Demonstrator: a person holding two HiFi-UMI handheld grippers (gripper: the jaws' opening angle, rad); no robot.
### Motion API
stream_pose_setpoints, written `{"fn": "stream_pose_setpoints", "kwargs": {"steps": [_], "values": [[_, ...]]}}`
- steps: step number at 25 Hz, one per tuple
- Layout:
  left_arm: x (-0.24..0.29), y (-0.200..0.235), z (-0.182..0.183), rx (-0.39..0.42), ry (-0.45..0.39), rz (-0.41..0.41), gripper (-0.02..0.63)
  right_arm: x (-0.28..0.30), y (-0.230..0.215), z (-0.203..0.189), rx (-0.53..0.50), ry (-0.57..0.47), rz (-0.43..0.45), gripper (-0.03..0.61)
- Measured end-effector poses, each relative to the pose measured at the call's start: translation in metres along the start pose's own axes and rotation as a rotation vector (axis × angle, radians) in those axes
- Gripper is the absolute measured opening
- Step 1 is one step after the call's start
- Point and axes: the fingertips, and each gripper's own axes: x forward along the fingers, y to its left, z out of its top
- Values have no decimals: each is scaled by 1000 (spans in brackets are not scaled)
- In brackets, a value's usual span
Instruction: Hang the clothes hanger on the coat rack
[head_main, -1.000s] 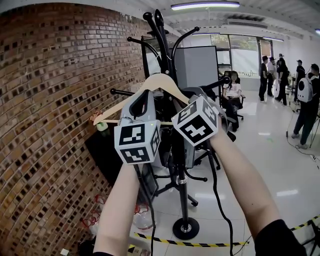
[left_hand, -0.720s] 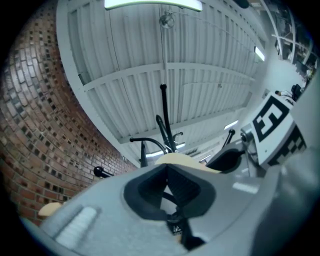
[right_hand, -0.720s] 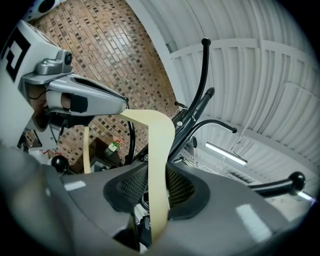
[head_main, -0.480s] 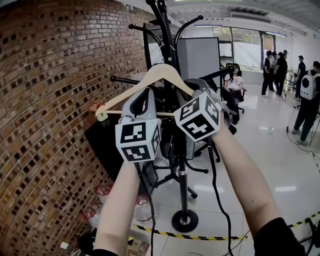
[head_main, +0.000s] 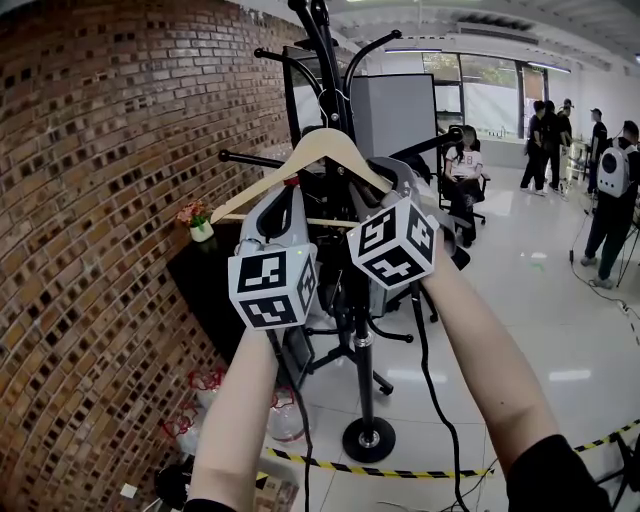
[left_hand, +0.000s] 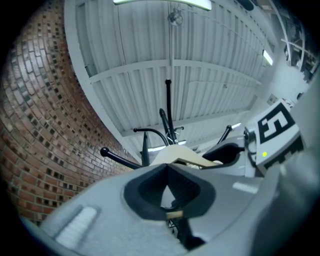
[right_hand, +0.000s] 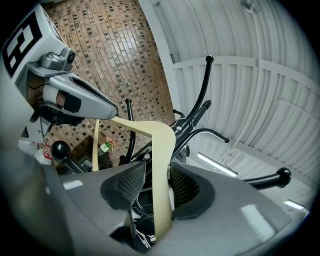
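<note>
- Brick wall at left; coat rack prongs hem the wooden hanger, centre.
- Left gripper clamps its crossbar.
- Right gripper jaws have just been opening, slack around its arm.

Head view: coat rack top cut off by upper edge. Clothes hanger hook lost against dark stem; I can't tell whether it sits on prong. Right arm and most of lower bar hidden behind right gripper body. Left gripper view gives me only crown and bar stub. People beyond too small for detail.
</note>
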Motion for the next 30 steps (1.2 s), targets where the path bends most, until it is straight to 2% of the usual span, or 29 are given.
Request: {"fn": "stream_pose_setpoints", "kwargs": {"steps": [4,15,18,21,23,28,30], "values": [[0,-5,-1,4,1,-7,5,-5,0,2,1,-25,0,178],[-12,-22,8,23,0,-4,5,-41,-12,15,-3,-99,-37,198],[-22,-27,13,49,-2,5,5,-62,-12,22,10,-140,-41,198],[-39,-37,21,65,-12,2,5,-88,-10,29,49,-191,-35,188],[-51,-46,23,49,-9,-11,5,-106,-7,32,85,-226,-33,147],[-82,-73,13,28,-5,-23,5,-149,15,22,245,-293,22,112],[-96,-87,3,24,6,-34,5,-170,25,15,274,-303,30,89]]}}
